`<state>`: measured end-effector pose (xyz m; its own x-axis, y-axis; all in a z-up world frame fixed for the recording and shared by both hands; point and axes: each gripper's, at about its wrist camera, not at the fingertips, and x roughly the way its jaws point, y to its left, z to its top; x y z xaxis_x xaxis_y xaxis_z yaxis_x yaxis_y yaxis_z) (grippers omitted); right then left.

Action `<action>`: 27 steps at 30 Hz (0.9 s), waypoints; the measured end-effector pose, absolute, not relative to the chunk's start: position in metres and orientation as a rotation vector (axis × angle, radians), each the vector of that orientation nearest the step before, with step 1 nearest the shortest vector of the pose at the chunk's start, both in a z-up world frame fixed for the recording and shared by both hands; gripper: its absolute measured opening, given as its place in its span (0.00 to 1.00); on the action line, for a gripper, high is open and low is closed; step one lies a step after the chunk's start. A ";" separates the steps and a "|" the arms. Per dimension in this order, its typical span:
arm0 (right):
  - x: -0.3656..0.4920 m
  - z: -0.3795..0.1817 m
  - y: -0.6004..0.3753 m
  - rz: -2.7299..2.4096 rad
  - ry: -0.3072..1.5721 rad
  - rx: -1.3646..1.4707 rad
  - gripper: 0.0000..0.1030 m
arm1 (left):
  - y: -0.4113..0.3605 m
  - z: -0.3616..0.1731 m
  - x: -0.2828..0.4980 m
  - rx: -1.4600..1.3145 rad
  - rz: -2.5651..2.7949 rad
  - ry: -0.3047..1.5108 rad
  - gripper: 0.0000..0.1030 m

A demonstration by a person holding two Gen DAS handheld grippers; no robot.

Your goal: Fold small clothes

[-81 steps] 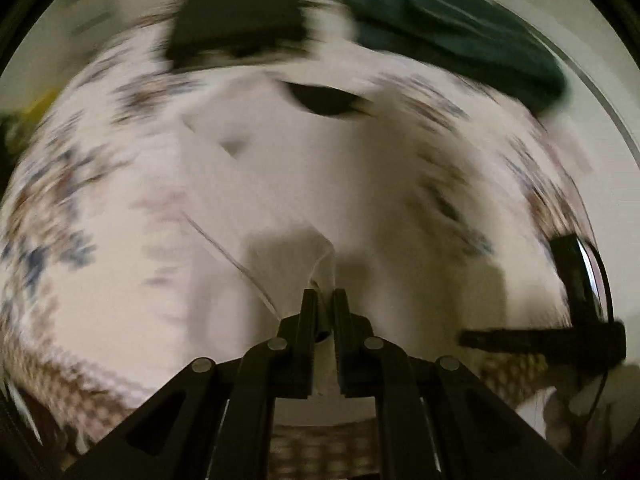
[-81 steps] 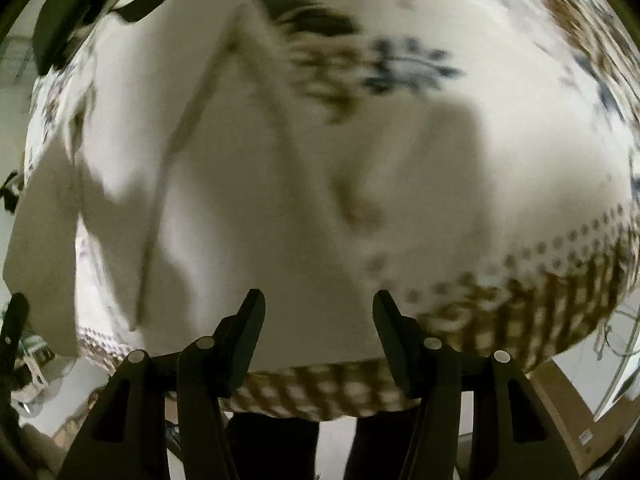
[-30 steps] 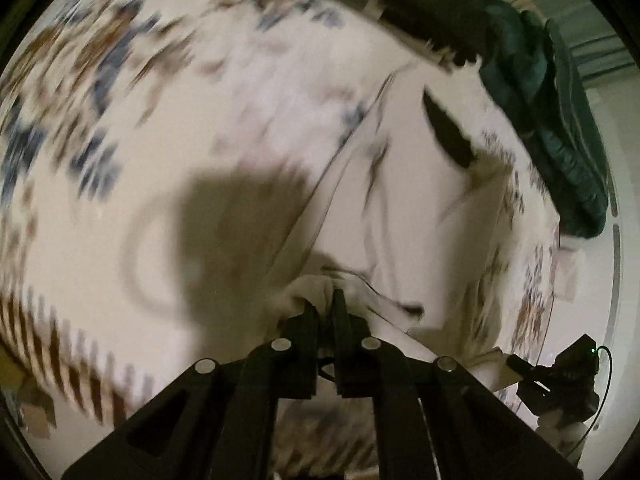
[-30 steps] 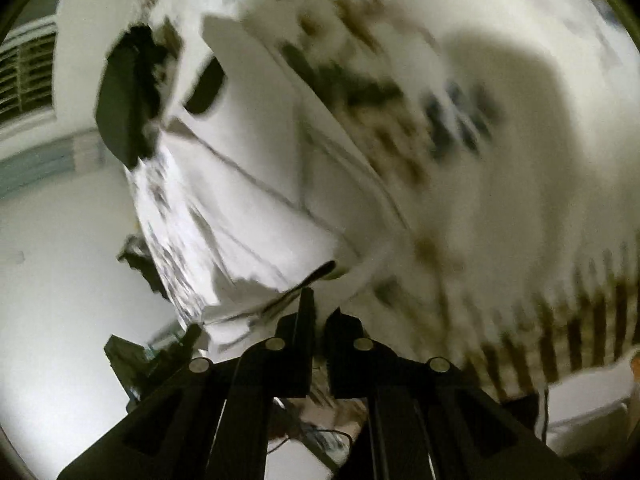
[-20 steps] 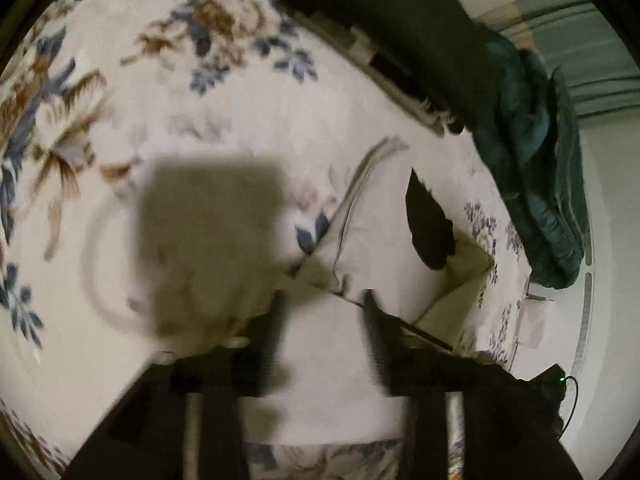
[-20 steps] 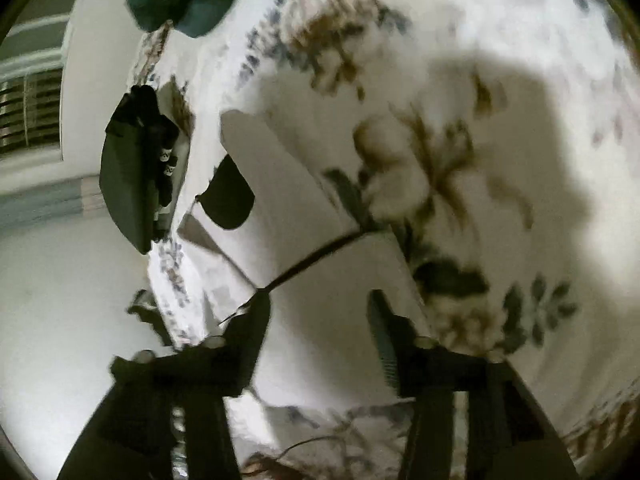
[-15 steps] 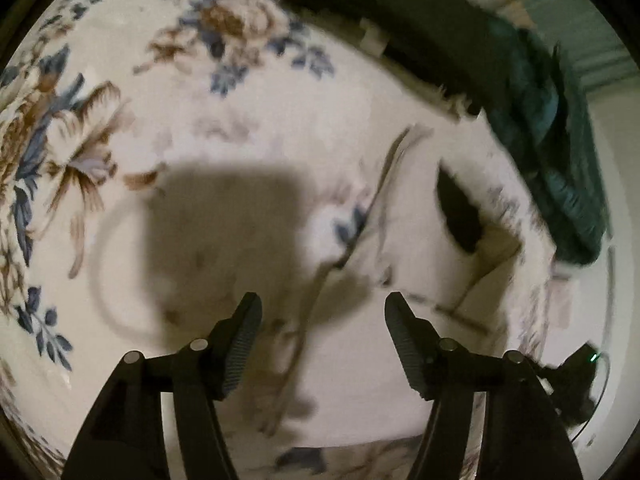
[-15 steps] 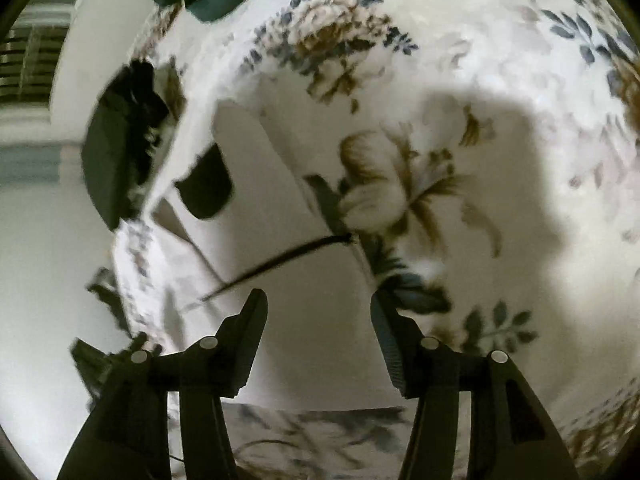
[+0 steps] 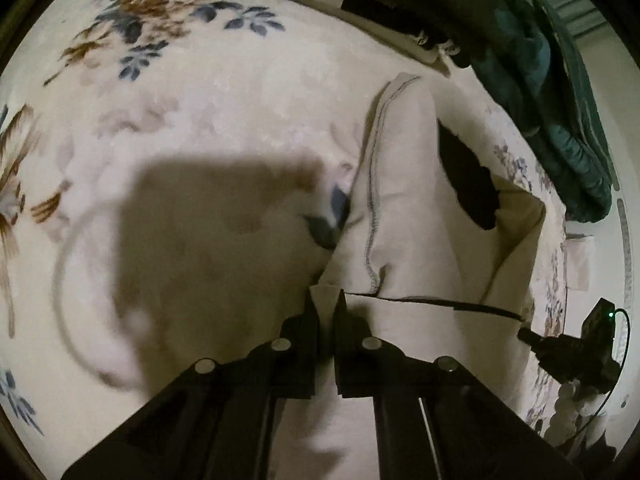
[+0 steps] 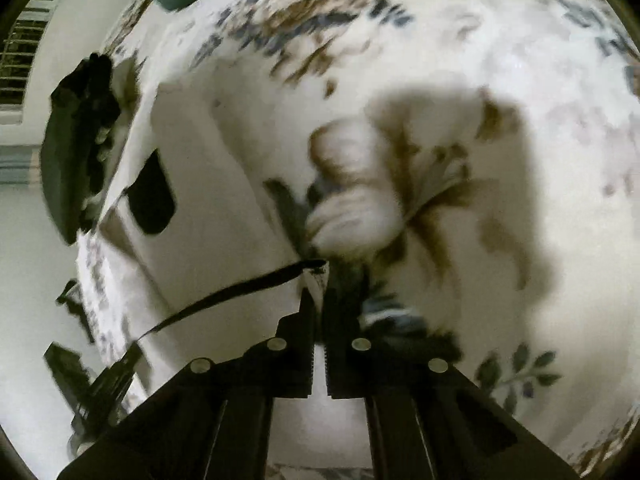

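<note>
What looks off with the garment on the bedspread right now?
The cream garment lies skewed, not square: one stitched edge runs diagonally and its far corner is folded at an angle. A dark patch shows on it; hole or print, I cannot tell. Both the left gripper and right gripper pinch its near edge.

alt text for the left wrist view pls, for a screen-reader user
The left gripper is shut on a corner of a cream garment with a black patch, lying on a floral bedspread. Dark and teal clothes are piled at the far edge, and the right gripper shows at right.
</note>
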<state>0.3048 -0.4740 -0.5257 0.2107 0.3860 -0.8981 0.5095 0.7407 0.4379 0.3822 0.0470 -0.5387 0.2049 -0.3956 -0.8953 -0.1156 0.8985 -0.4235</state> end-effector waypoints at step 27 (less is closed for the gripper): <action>0.549 -0.515 -0.356 0.085 1.533 0.396 0.22 | -0.054 -0.533 0.575 -0.028 -0.326 1.397 0.10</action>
